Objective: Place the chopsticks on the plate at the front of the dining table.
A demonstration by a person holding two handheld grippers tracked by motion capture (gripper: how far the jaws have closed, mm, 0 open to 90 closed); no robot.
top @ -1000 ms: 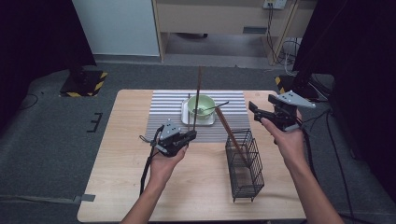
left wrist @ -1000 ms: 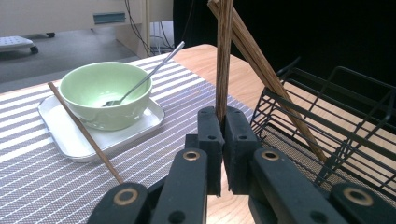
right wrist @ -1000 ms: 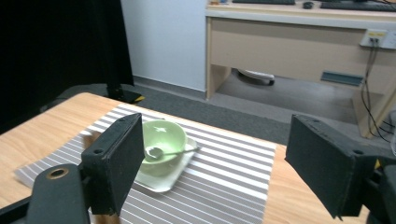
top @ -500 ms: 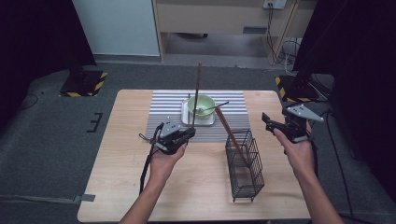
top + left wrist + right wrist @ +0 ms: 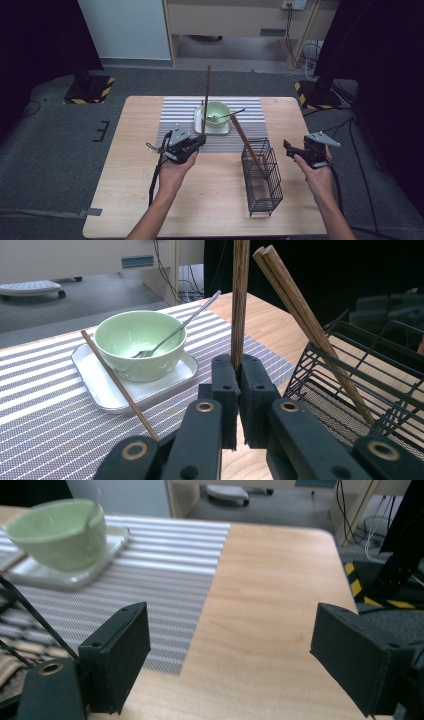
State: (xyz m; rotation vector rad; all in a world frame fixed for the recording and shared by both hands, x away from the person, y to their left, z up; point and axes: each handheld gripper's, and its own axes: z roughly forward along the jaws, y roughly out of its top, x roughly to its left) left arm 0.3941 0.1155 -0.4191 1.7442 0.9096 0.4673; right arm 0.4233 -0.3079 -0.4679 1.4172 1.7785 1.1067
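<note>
My left gripper (image 5: 201,141) (image 5: 239,369) is shut on a brown chopstick (image 5: 207,95) (image 5: 240,300) and holds it upright over the striped placemat (image 5: 175,115) (image 5: 40,405). Behind it a green bowl (image 5: 216,112) (image 5: 137,342) with a metal spoon (image 5: 229,115) (image 5: 185,325) stands on a white tray (image 5: 198,121) (image 5: 102,390). Another chopstick (image 5: 117,382) lies against the tray. A pair of chopsticks (image 5: 245,141) (image 5: 305,320) leans in the black wire basket (image 5: 262,175) (image 5: 360,380). My right gripper (image 5: 290,148) (image 5: 234,647) is open and empty, right of the basket.
In the right gripper view, bare wood lies ahead toward the table's far right corner, with the bowl (image 5: 55,530) and tray (image 5: 50,577) at the left and basket wire (image 5: 30,615) at the lower left. Floor cables and a yellow-black striped base (image 5: 310,95) lie beyond the table.
My right gripper has drawn back from the basket, moving right and nearer to the person. The left gripper and its chopstick have stayed put.
</note>
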